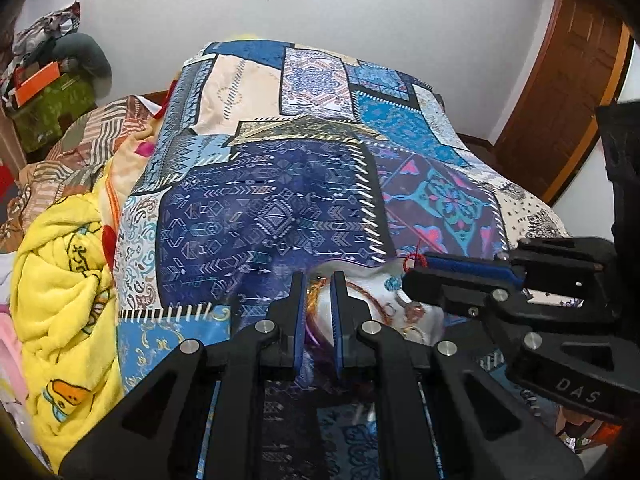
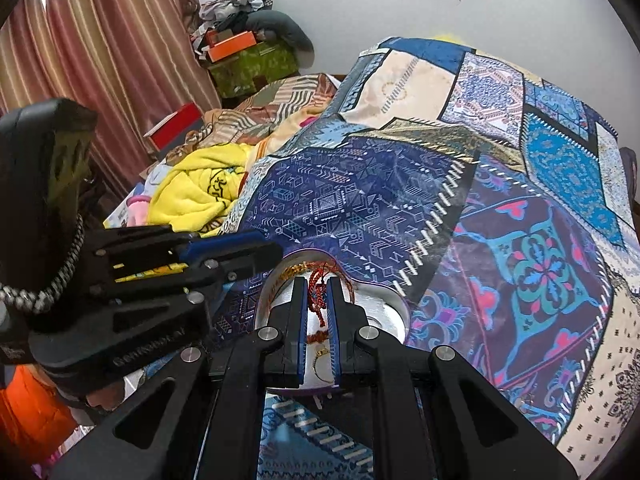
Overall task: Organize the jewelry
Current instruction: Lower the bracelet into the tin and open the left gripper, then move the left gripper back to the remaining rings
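**Red bracelet held over the white dish, sorting barely begun**

From the left wrist: the left gripper (image 1: pixel 317 320) hangs with its jaws nearly shut and nothing clearly between them. Beyond it, near the bed's (image 1: pixel 280 184) front edge, lies the white dish (image 1: pixel 400 304) with cords and rings mixed inside. The right gripper (image 1: pixel 416 266) reaches in from the right, a bit of red thread at its tip.

From the right wrist: its jaws are closed on a red braided bracelet (image 2: pixel 318 296), dangling over the dish (image 2: pixel 384 308), long axis running away from the camera. Rings (image 2: pixel 320 356) still lie jumbled below; most sorting looks left to do.
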Motion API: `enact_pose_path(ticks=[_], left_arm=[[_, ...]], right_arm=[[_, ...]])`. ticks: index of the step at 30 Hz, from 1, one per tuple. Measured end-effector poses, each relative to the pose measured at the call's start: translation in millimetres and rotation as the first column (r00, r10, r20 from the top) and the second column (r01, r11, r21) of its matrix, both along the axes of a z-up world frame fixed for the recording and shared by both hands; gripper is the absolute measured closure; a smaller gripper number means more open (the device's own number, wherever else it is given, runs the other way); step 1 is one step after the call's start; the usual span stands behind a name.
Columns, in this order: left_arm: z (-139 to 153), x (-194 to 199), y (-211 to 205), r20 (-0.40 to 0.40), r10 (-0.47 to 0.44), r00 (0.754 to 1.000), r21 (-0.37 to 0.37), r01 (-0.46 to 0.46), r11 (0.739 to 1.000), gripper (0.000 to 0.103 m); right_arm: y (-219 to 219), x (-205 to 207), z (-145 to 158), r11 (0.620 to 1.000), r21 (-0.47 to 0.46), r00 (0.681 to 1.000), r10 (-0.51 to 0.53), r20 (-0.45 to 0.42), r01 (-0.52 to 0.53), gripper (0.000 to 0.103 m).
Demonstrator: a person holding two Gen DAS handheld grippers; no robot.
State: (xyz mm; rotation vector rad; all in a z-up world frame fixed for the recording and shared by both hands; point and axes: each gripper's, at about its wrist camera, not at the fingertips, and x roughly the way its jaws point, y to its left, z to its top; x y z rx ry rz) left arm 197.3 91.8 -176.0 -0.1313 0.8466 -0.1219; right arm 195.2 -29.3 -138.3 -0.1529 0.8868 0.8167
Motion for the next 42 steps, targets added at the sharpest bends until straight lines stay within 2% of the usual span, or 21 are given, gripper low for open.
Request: enact_pose_path(ticks=[4, 12, 16, 19, 21, 23, 27, 31, 37, 42], left_arm=[[0.6, -1.1, 13.2, 0.004, 0.025, 1.0, -0.017, -0.025, 1.0, 0.089], [9.3, -13.5, 18.9, 0.031, 0.047, 0.998, 0.044, -0.048, 0.998, 0.089], [15.1, -17.7, 14.7, 0.043, 0.046, 0.998, 0.07, -0.049, 0.996, 0.089], [22.9, -21.7, 9.8, 0.057, 0.04, 0.998, 0.085, -0.045, 0.995, 0.087], [29.0, -25.5, 5.6, 0.074, 0.039, 0.996, 0.1, -0.047, 0.994, 0.082], [36.0, -30.1, 1.1, 0.094, 0.036, 0.995, 0.115, -0.047, 0.992, 0.075], [50.2, -39.6, -9.9, 0.123, 0.022, 0.992, 0.142, -0.04, 0.989, 0.074], [64.0, -48.7, -22.9, 0.151, 0.006, 0.988, 0.156, -0.03, 0.987, 0.067], [76.6, -58.4, -49.8, 0.173, -0.034, 0.984, 0.186, 0.001, 0.982, 0.067], [73.2, -58.5, -71.4, 0.154, -0.05, 0.987, 0.189, 0.02, 0.982, 0.066]], right_arm=[[8.4, 1.3, -4.3, 1.0, -0.006, 1.0, 0.017, -0.012, -0.017, 0.095], [19.8, -5.3, -9.6, 0.997, -0.067, 0.999, 0.035, -0.004, -0.036, 0.094], [14.0, -6.2, -6.8, 0.997, -0.07, 1.0, 0.015, -0.024, -0.017, 0.084], [4.2, -7.8, 0.0, 0.998, -0.057, 1.0, -0.012, -0.015, 0.011, 0.075], [-4.7, -10.0, 6.7, 0.999, -0.043, 0.999, -0.033, -0.008, 0.033, 0.071], [-11.2, -12.4, 13.3, 0.998, -0.032, 0.999, -0.047, 0.001, 0.047, 0.07], [-26.0, -18.9, 27.2, 0.997, -0.007, 0.997, -0.077, 0.021, 0.077, 0.07], [-44.9, -25.8, 40.6, 0.994, 0.013, 0.993, -0.105, 0.05, 0.105, 0.07], [-76.9, -32.6, 54.1, 0.988, 0.034, 0.984, -0.15, 0.095, 0.148, 0.07], [-103.9, -32.7, 52.8, 0.983, 0.027, 0.977, -0.181, 0.112, 0.179, 0.07]])
